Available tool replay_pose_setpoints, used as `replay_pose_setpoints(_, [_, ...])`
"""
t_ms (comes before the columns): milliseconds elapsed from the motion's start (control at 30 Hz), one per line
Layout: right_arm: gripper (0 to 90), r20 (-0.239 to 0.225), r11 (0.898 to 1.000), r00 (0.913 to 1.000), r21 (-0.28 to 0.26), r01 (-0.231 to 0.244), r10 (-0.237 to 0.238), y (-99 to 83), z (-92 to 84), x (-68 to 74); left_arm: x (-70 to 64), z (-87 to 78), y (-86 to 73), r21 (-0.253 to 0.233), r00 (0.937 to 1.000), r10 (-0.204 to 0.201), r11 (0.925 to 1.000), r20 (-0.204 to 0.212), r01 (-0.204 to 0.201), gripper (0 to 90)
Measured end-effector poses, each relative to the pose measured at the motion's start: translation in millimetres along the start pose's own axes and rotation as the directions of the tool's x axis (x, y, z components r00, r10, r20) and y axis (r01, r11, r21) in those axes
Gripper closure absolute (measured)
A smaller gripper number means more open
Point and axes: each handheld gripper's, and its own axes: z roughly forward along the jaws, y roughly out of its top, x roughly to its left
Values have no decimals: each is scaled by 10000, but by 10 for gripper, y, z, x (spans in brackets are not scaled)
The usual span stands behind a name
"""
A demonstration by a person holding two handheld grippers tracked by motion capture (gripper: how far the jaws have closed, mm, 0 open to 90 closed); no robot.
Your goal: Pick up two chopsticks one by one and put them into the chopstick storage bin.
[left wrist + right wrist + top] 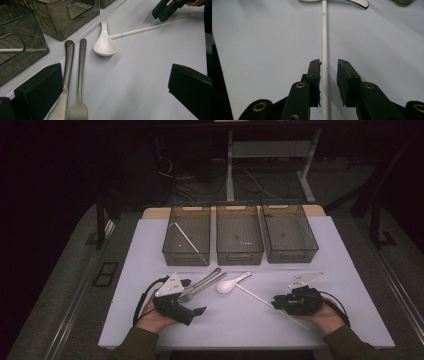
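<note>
Bench (150, 320): pale lilac-white top, set in a dark room with grey floor to both sides; beyond its far edge, at upper centre of the high view, white frame legs and loose cables. Left of frame, high view: left gripper (192, 297) in a hand at lower left, its fingers spread wide with nothing between them; the left gripper view has them at its lower corners with bare bench between. Just right of it: a metal knife (200, 281) and fork (202, 287), side by side, handles slanting up-right. Upper centre: three smoky translucent bins (240, 252) in a row, the leftmost holding one white chopstick (189, 240) lying diagonally. Centre: white ceramic spoon (227, 285); a second white chopstick (260, 298) runs from beside the spoon's bowl down-right toward the right gripper (280, 304), lower right of frame. Right gripper view adds what the high view cannot resolve: this chopstick (325, 50) lies flat on the bench between the fingers, close against the picture-left pad, a gap remaining to the other; fingers narrowed, not yet clamped. Left gripper view adds the spoon's hollow bowl (105, 43) facing up.
</note>
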Motion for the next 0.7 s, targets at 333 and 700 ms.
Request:
replay_pose_setpoints(333, [790,23,9979,9995,568,309,-311,-12,105,25,-6,3,2,11,10000,31,10000,53,-31,0])
replay_pose_setpoints(700, [824,621,9949,9951,703,726,-770,-24,131,97,-11,6,1,8,10000,36,10000,49,-36,0])
